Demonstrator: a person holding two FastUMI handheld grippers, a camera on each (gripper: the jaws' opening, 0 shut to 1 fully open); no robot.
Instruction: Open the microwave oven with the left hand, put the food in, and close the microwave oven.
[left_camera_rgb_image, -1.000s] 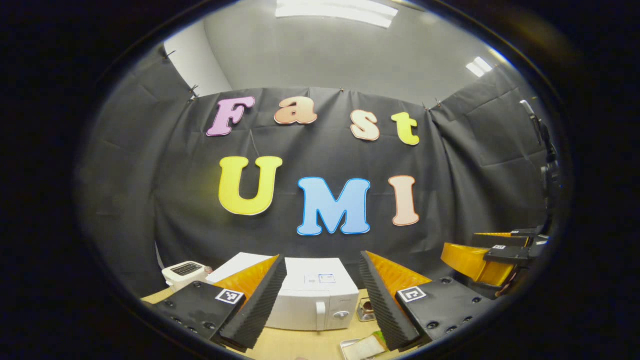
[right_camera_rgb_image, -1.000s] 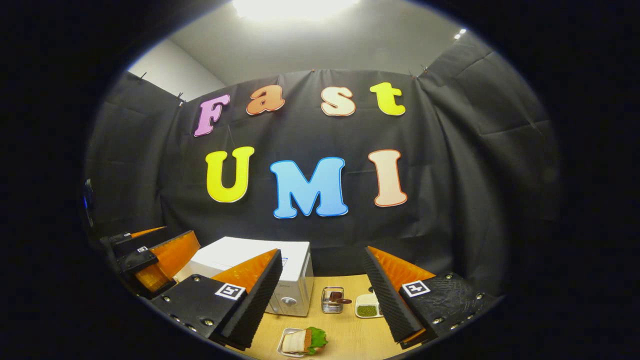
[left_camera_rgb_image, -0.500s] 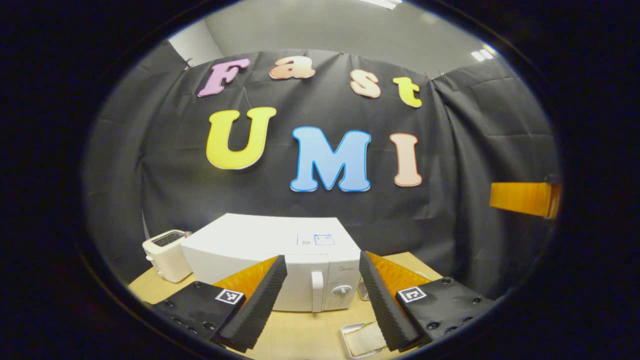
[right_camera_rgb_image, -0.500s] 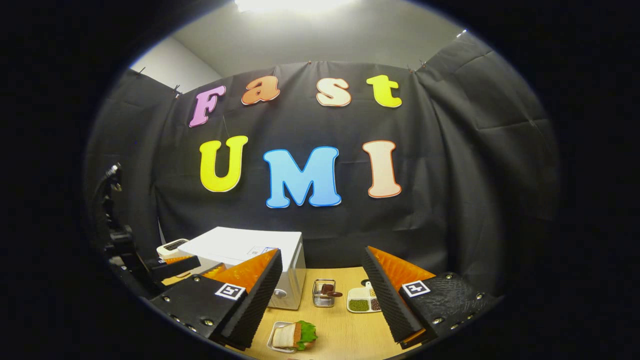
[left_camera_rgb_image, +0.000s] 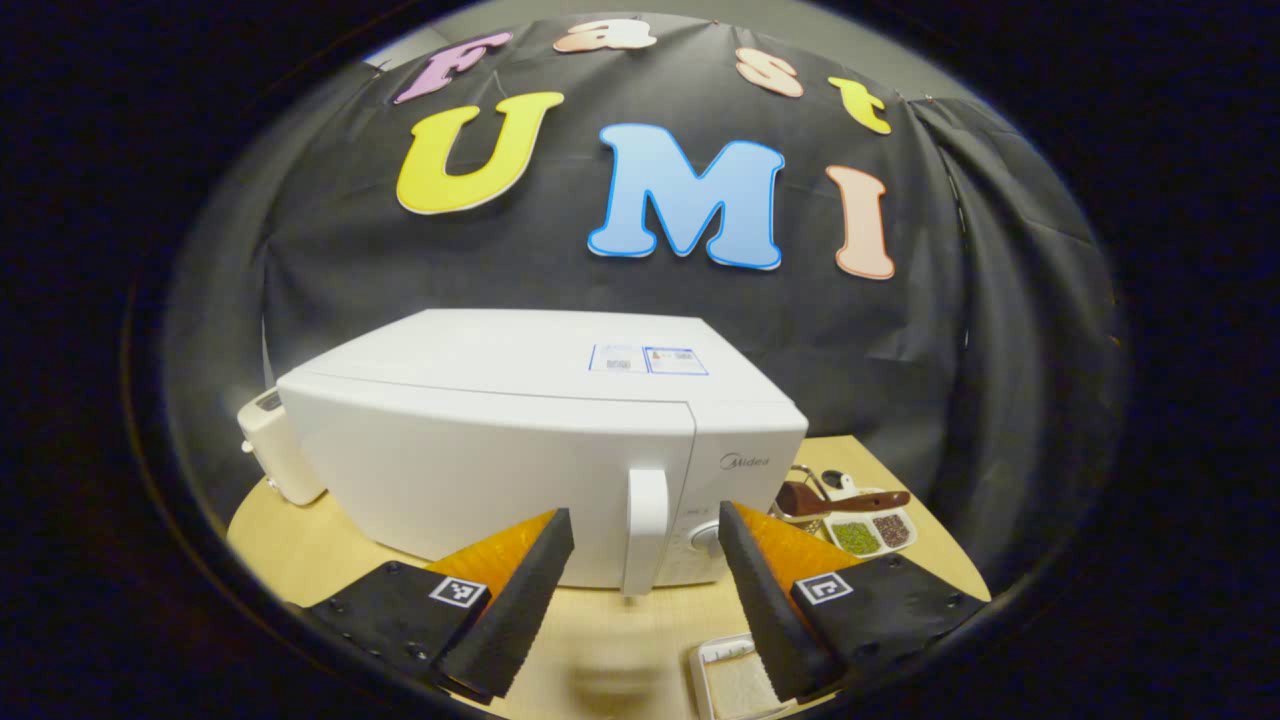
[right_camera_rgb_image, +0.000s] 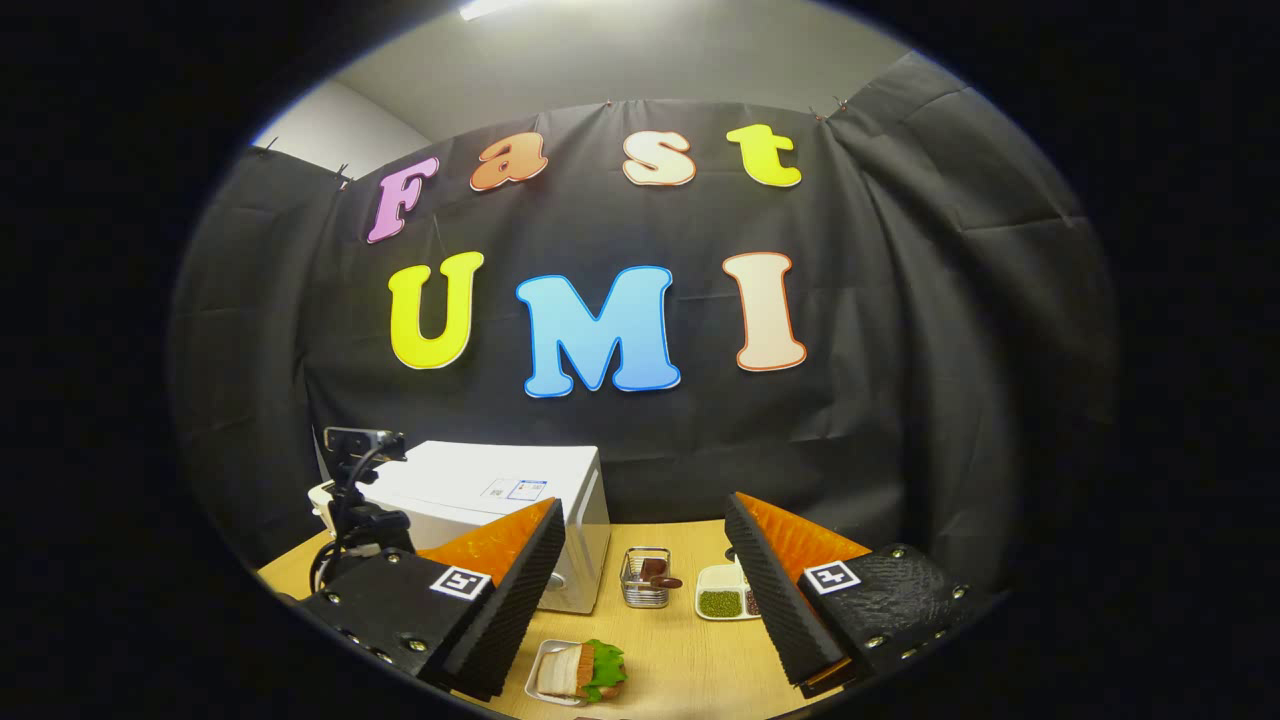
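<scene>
Reaching toward the closed microwave (left_camera_rgb_image: 520, 450) at the worktop's (left_camera_rgb_image: 300, 545) back edge, the left gripper (left_camera_rgb_image: 645, 535) holds its fingers spread, empty, framing the door handle (left_camera_rgb_image: 645, 530); next it must close on that handle and pull.

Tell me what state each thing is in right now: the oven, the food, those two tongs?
Microwave oven: door shut, handle untouched.
Left tongs: open, the handle between the fingers, no contact.
Right tongs: open, holding nothing.
Sandwich: on its small tray, outside the oven.
Divided dish: filled, on the table.
</scene>
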